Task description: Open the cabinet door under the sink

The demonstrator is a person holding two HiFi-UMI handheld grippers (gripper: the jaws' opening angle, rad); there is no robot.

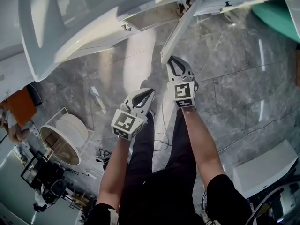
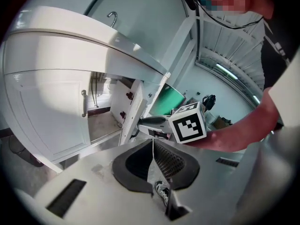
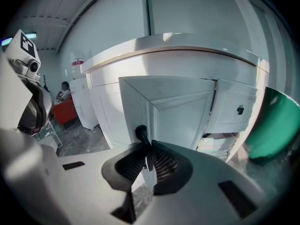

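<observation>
The white vanity (image 1: 70, 27) under the sink fills the top of the head view. Its right-hand cabinet door (image 1: 180, 29) stands swung out, edge-on to me. My right gripper (image 1: 172, 61) sits at that door's free edge. In the right gripper view the right gripper (image 3: 147, 150) is shut on the dark door handle (image 3: 141, 134) of the open door (image 3: 180, 111). My left gripper (image 1: 148, 94) hangs lower and to the left, shut, with nothing in it. From the left gripper (image 2: 153, 143) I see the open door (image 2: 132, 111), the cabinet's inside and the closed left door (image 2: 51, 111).
The person's dark-trousered legs (image 1: 159, 172) stand on the grey marble floor. A wire rack with a white round spool (image 1: 65, 132) is at the left. A green object (image 1: 276, 13) lies beside the vanity at the right. A white box (image 1: 262, 168) sits at the lower right.
</observation>
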